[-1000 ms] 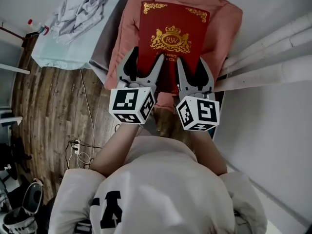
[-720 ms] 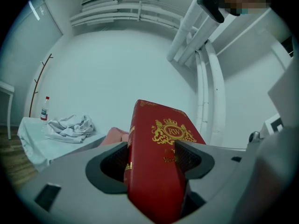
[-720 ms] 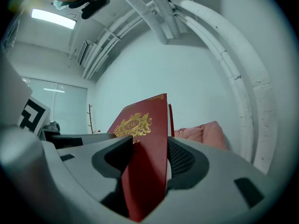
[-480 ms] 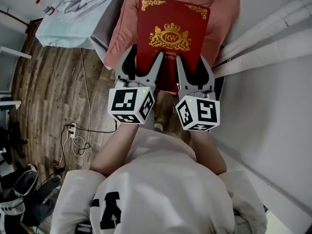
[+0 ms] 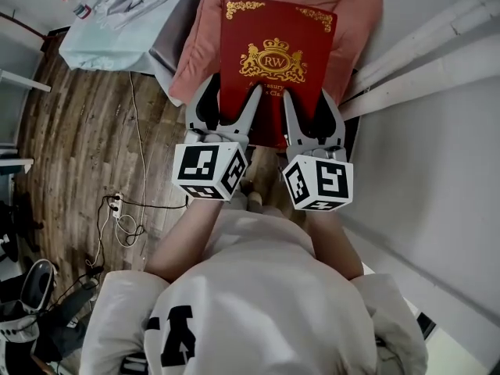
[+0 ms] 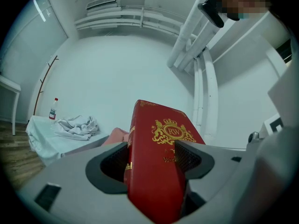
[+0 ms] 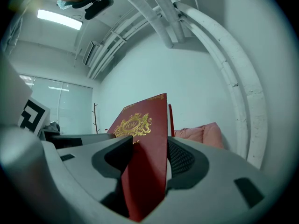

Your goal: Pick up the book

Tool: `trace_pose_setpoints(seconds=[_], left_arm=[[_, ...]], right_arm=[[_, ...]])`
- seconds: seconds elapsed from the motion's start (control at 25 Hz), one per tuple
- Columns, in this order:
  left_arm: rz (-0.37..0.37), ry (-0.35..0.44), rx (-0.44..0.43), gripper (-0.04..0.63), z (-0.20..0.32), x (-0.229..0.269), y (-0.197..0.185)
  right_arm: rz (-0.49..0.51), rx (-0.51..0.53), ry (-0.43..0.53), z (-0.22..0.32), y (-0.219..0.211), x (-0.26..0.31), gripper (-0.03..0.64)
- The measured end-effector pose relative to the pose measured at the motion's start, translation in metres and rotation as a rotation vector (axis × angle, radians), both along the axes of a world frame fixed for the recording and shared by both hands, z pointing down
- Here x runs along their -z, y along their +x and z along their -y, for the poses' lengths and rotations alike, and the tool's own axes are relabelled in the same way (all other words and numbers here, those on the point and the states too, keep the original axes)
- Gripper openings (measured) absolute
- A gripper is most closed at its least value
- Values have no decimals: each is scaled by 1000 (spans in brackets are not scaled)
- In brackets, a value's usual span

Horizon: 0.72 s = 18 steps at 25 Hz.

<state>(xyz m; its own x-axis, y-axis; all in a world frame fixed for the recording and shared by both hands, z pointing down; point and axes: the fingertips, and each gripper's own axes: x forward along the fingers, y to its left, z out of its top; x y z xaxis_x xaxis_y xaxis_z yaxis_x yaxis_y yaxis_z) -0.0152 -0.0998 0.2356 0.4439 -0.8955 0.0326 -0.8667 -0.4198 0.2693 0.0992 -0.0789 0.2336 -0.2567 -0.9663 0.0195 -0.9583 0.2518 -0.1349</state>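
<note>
Since my left claw and right claw both clamp the book, held above the cushion, pickup looks done.

Fingers of the left gripper clamp the red book.

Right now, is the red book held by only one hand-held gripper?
No, the left hand-held gripper and the right hand-held gripper are both shut on the near edge of the red book.

pipes + wall close on right, wood floor open left.
</note>
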Motion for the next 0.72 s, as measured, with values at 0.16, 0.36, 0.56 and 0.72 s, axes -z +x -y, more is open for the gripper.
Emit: trace_pose_setpoints(seconds=[0.16,0.36,0.56,0.72], left_arm=[[4,-16,16,307,-17,-8,-7],[-18,-28,43,307,-32,-20,-22],[-27,7,15,307,-78,-19,-34],[-44,27,-15,307,-110,-6,-44]], right_arm=[[1,16,-16,-16,-7,-7,236],[-19,45,-26,-27,-22,-16,236],[-26,19,9,-77,-35,-15,235],[-36,-7,29,-112,-45,-1,236]])
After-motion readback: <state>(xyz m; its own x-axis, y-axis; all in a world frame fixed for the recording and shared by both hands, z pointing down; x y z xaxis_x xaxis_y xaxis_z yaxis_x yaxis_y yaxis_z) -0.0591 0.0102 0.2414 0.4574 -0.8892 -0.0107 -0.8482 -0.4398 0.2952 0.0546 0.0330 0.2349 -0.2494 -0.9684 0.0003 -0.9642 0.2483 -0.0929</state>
